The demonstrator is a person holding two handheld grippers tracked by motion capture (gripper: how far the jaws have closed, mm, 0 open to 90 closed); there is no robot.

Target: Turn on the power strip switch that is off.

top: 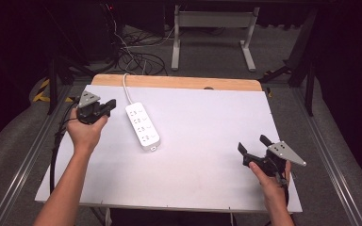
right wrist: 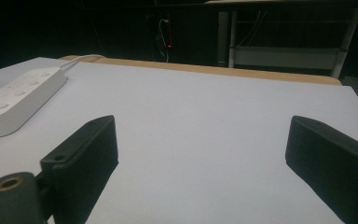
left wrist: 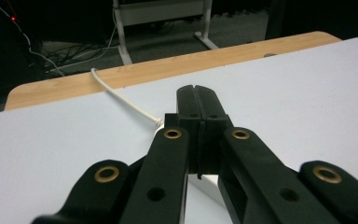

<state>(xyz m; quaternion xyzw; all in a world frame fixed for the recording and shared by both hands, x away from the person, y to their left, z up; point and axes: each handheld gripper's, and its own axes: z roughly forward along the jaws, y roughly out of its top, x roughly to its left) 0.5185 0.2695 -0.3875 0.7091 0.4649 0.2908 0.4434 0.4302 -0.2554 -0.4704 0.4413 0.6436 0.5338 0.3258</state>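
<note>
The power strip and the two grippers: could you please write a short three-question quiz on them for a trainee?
1. True or false: the left gripper is shut with nothing between its jaws.
2. Which gripper is nearer the power strip? A) left B) right
3. Fill in: the power strip's cable runs off the table over its ____ edge.

Key: 1 true; the jaws meet in the left gripper view. 2 A; the right gripper stands open near the table's front right corner. 3 far, the wooden one.
</note>
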